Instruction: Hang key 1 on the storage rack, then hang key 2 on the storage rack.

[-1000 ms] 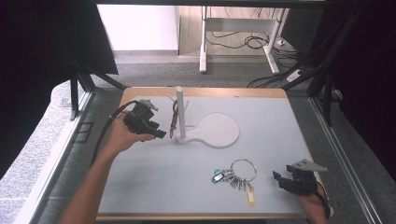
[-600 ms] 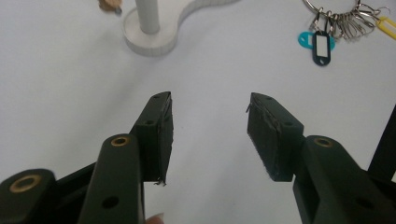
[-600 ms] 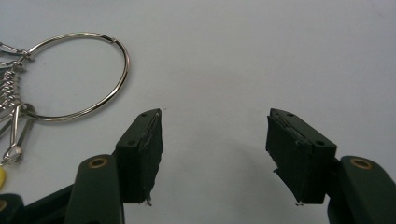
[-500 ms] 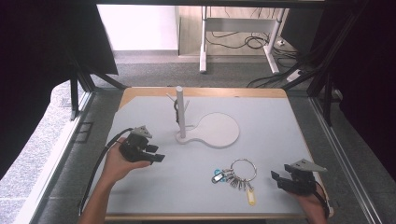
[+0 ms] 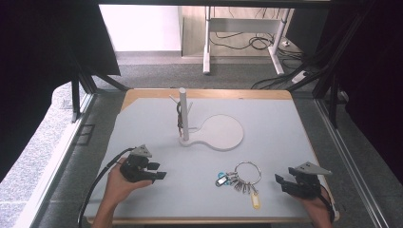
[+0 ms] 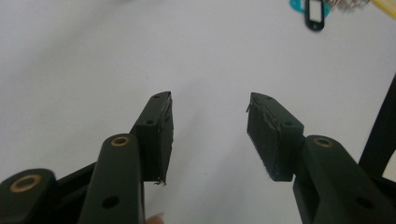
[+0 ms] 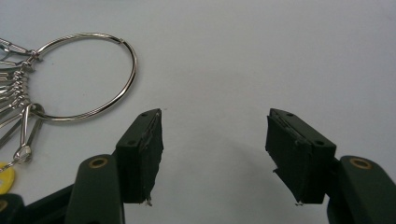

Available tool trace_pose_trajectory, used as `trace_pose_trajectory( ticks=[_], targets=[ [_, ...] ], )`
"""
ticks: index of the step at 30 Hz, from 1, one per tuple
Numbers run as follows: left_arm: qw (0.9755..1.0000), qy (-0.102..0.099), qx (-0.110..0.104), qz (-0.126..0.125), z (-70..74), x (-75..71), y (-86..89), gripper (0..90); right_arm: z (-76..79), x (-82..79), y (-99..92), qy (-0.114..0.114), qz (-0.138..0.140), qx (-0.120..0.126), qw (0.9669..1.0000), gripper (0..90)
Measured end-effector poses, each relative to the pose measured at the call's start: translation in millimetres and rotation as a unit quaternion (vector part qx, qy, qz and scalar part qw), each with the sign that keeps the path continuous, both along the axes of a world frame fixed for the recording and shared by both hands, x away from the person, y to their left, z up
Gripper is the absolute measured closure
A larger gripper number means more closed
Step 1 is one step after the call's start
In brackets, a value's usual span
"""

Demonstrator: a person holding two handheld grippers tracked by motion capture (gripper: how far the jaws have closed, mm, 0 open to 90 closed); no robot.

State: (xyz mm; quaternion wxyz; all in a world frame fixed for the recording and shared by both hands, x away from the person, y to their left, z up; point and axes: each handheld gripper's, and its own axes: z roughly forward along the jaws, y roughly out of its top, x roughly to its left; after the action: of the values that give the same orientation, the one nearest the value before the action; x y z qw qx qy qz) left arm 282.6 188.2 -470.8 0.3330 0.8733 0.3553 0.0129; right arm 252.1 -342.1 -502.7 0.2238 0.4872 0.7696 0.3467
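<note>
The pale grey table [image 5: 294,123], matte and smooth with a wooden rim showing at its far edge, is carrying everything. Near the middle of its far half a white stand [image 5: 219,133] is sitting: a flat round base with an upright post [image 5: 183,114] and small side pegs, something dark hanging on one. Toward the near edge, right of centre, the key ring [image 5: 247,173] is lying flat, a large thin steel loop with its bunch of keys and coloured tags, one yellow [image 5: 255,202], trailing toward the near edge. The right gripper [image 5: 281,182] is resting near the near right corner, jaws apart with nothing between them, pointing at the ring just beside it. The left gripper [image 5: 158,171] is sitting near the near left corner, well apart from the ring, jaws likewise spread and empty. The right hand is judged much the nearer for a grab.
</note>
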Motion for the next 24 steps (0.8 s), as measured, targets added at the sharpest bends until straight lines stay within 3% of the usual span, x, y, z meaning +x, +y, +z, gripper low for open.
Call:
trace_pose_trajectory(
  ticks=[8, 16, 24],
  targets=[
    [0.9999, 0.008, -0.004, 0.014, -10.2, -4.3, 9.6, 51.6, 3.0, -0.1, -1.2, -0.004, 0.0, 0.004, 1.0, 37.0],
    [0.9998, 0.007, 0.001, 0.019, -11.7, -4.8, 14.6, 51.6, 5.5, 0.2, 2.4, -0.004, 0.009, 0.004, 0.9999, 37.6],
    [0.9995, 0.001, 0.014, 0.029, -7.7, -9.0, 19.1, 50.1, 23.4, -2.4, 14.6, -0.013, 0.039, 0.027, 0.9988, 40.2]
  ],
)
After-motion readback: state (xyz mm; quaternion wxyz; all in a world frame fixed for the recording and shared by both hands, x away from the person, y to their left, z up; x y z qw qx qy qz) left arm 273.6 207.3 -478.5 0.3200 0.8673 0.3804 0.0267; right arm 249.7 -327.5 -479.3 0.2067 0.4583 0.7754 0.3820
